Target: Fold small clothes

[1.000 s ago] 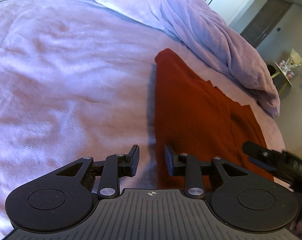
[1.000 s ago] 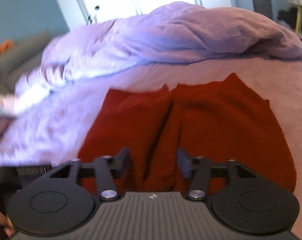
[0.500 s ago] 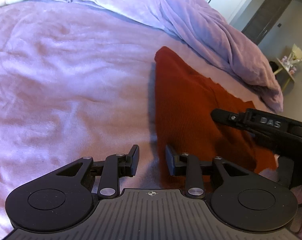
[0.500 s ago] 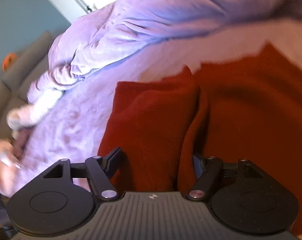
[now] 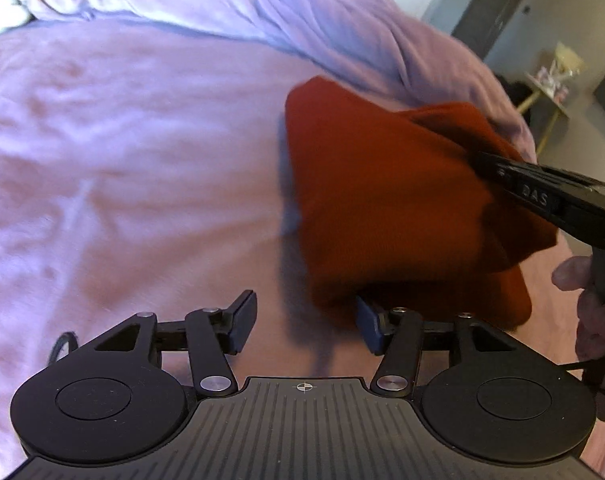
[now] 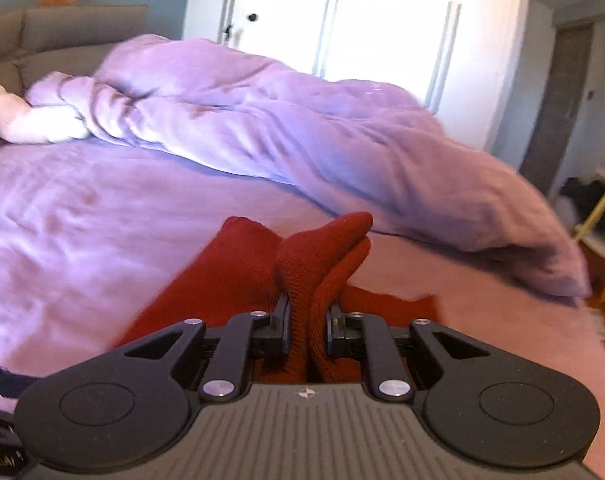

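With our right gripper [image 6: 308,330] pinching the red cloth [image 5: 382,200] and left gripper [image 5: 302,324] spread, we should carry the fold over evenly.

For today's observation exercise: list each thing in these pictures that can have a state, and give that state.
red garment: partly lifted, one edge raised off the bed
right gripper: shut on the red garment
left gripper: open, holding nothing
duvet: bunched along the bed's far side
wardrobe doors: closed
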Demonstrator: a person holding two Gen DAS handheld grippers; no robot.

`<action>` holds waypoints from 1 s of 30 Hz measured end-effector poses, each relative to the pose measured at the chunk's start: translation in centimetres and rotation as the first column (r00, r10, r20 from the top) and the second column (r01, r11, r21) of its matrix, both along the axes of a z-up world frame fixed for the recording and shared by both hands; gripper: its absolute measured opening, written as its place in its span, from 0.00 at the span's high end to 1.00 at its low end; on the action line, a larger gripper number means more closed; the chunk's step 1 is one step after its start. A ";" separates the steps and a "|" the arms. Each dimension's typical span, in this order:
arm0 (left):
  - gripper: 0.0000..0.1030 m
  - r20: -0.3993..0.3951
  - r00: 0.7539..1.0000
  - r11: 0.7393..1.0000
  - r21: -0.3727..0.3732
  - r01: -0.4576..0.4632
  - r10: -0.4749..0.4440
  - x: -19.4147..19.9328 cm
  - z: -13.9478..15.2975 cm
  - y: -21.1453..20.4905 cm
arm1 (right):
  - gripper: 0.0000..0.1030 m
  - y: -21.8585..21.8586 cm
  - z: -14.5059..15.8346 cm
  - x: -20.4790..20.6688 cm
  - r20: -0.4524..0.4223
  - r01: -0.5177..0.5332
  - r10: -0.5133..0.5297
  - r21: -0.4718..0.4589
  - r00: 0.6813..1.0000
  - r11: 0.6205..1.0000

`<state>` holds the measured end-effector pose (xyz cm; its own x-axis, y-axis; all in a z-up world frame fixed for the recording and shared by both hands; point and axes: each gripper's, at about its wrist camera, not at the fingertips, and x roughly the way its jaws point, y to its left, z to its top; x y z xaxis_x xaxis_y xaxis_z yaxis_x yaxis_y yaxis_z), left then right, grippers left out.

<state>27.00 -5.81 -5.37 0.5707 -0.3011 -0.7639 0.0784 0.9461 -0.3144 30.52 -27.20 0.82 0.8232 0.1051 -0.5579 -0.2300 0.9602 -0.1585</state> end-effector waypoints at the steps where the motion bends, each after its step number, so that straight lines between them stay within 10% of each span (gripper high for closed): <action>1: 0.43 -0.005 1.000 1.000 0.001 0.001 -0.001 0.1 -0.4 -0.5 | 0.86 -1.2 -0.4 0.0 -0.007 0.020 -0.020 -0.019 1.000 1.000; 7: 0.43 -0.069 0.998 1.000 -0.009 0.002 -0.003 0.5 -1.6 -1.5 | 0.84 -7.9 -5.6 1.7 -0.143 0.139 -0.147 -0.064 0.979 0.988; 12: 0.43 -0.059 0.998 1.000 0.016 0.011 -0.010 0.7 -1.4 -1.4 | 0.74 -10.7 -4.9 1.7 -0.194 0.228 -0.193 0.177 0.962 0.957; 15: 0.42 -0.071 0.997 1.000 0.019 0.005 -0.004 0.9 -1.9 -1.6 | 0.45 -12.1 -4.6 0.5 -0.240 0.232 -0.151 0.360 0.959 0.904; 23: 0.38 -0.064 0.997 0.998 0.056 0.036 -0.032 1.2 -2.0 -2.4 | 0.40 -12.0 -5.2 4.5 -0.284 0.277 -0.168 0.408 0.944 0.870; 26: 0.37 -0.064 0.997 0.998 0.055 0.037 -0.033 1.3 -2.1 -2.2 | 0.47 -12.0 -5.5 6.4 -0.299 0.316 -0.197 0.429 0.934 0.846; 30: 0.37 -0.051 0.999 1.000 0.031 0.007 -0.005 1.6 -2.1 -2.2 | 0.88 -10.7 -5.1 7.2 -0.257 0.291 -0.212 0.323 0.943 0.901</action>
<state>28.59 -8.02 -7.47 0.5290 -0.2802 -0.8010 0.0687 0.9549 -0.2887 37.72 -37.85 -4.32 0.7156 0.1320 -0.6859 0.0364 0.9736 0.2253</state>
